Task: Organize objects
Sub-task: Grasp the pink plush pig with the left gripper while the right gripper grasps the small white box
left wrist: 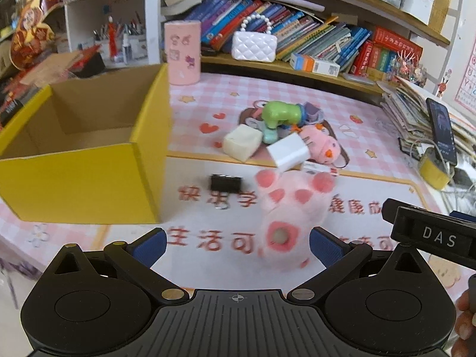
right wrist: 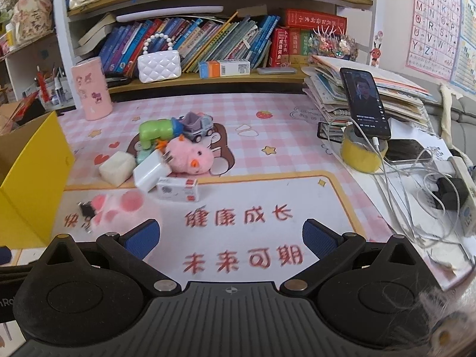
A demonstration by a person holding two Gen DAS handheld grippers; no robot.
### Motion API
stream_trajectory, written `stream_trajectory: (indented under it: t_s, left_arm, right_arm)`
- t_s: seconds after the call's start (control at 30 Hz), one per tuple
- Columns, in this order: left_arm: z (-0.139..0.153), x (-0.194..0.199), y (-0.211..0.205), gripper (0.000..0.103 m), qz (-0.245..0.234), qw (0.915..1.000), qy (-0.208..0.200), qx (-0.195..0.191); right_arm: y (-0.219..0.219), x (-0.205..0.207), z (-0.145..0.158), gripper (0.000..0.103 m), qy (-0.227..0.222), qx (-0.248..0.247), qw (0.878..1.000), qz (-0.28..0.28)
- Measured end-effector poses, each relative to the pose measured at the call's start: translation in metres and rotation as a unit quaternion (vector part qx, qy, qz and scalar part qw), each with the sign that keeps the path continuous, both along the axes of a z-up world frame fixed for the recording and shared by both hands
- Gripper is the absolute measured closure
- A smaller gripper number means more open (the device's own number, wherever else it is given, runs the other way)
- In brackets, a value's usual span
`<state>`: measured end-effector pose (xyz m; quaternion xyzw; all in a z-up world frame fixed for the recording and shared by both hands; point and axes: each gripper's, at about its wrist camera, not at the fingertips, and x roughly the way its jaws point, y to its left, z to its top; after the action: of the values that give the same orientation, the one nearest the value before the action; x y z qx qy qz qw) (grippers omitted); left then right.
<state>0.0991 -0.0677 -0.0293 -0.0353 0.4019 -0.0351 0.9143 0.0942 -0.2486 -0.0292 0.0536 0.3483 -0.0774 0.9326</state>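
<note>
The left gripper [left wrist: 238,245] hangs wide open over the desk [left wrist: 372,187] and holds nothing. The pink paw plush [left wrist: 290,217] lies ahead of it, nearer the right pad, blurred, with a black clip [left wrist: 225,183] just beyond on the left. The yellow box [left wrist: 89,148] stands open at the left, seemingly empty.

My judgement is that the paw is the piece in hand: centre the jaws across its narrow lower part, settle low so both pads meet plush, then close gently, since it will squash.

The right gripper [right wrist: 230,239] is equally wide open and empty, over bare mat. It sits close on the left gripper's right, so lift straight up before swinging left, and clear the box's near wall.

The heap of toys [right wrist: 166,151] lies farther back; cables [right wrist: 416,196] and a propped phone [right wrist: 367,102] crowd the right edge.
</note>
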Motion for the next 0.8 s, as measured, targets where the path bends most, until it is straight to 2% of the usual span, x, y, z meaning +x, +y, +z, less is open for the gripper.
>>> stream_trajectory:
  t_s: [0.17, 0.33, 0.4, 0.43, 0.47, 0.5, 0.57, 0.67, 0.8]
  left_arm:
    - [-0.01, 0.024, -0.024, 0.0, 0.003, 0.9999, 0.01, 0.003]
    - [-0.024, 0.046, -0.05, 0.002, -0.027, 0.9993, 0.006, 0.025]
    - [-0.031, 0.054, -0.061, 0.007, -0.04, 0.9982, 0.006, 0.044]
    - [-0.034, 0.057, -0.064, 0.012, -0.043, 0.9977, 0.008, 0.052]
    - [-0.038, 0.06, -0.066, 0.022, -0.045, 0.9973, 0.011, 0.058]
    - [-0.04, 0.063, -0.067, 0.03, -0.051, 0.9972, 0.015, 0.052]
    - [-0.039, 0.064, -0.065, 0.039, -0.054, 0.9975, 0.02, 0.042]
    - [-0.028, 0.057, -0.046, 0.041, -0.038, 0.9991, 0.017, 0.009]
    - [-0.019, 0.034, -0.018, 0.041, -0.007, 0.9997, 0.016, 0.017]
  right_arm:
    - [-0.028, 0.023, -0.002, 0.002, -0.002, 0.036, 0.999, 0.003]
    - [-0.048, 0.045, -0.003, 0.002, 0.004, 0.069, 0.998, 0.006]
    - [-0.049, 0.052, -0.003, 0.002, 0.007, 0.069, 0.997, 0.019]
    - [-0.049, 0.055, -0.003, 0.002, 0.008, 0.069, 0.997, 0.027]
    - [-0.049, 0.059, -0.004, 0.002, 0.008, 0.068, 0.997, 0.035]
    - [-0.048, 0.062, -0.004, 0.002, 0.009, 0.067, 0.997, 0.042]
    - [-0.046, 0.069, -0.006, 0.002, 0.011, 0.066, 0.996, 0.059]
    - [-0.039, 0.082, -0.009, 0.006, 0.017, 0.067, 0.994, 0.083]
    - [-0.022, 0.1, -0.024, 0.014, 0.026, 0.061, 0.991, 0.118]
